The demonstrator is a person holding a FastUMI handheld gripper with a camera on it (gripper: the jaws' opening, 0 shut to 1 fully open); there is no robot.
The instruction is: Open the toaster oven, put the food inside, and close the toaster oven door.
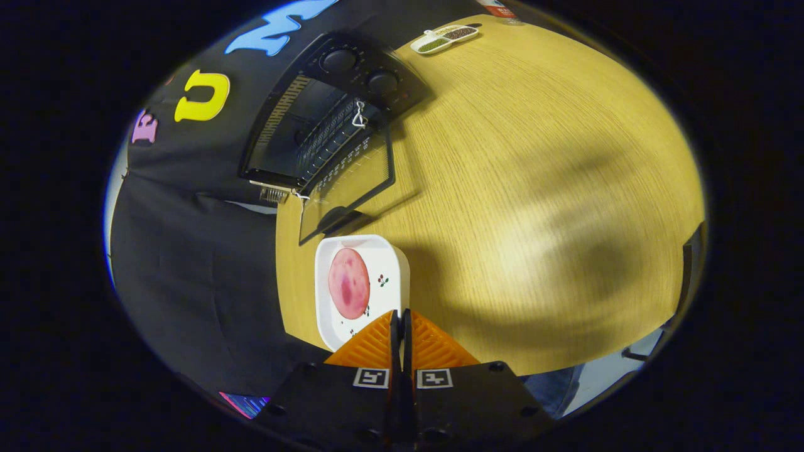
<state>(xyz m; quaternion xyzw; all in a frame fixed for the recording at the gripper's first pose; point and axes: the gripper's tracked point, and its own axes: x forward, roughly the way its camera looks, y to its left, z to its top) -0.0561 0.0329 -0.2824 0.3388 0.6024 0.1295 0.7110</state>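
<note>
A square white plate (384, 260) carries a round pink slice of meat (348, 282). My gripper (400, 316) is shut on the plate's near rim, its orange fingers (370, 345) pressed almost together around it. Beyond the plate stands the black toaster oven (377, 81), set against the booth wall. Its glass door (352, 182) is folded down flat towards the plate, and the wire rack (326, 135) inside is exposed. The plate's far edge lies just short of the door's handle edge. The whole scene appears rolled sideways.
The wooden table (534, 188) spreads wide beside and beyond the oven. A small white divided dish (443, 37) with dark and green contents sits at the far end. Black cloth (188, 263) hangs off the table's other side.
</note>
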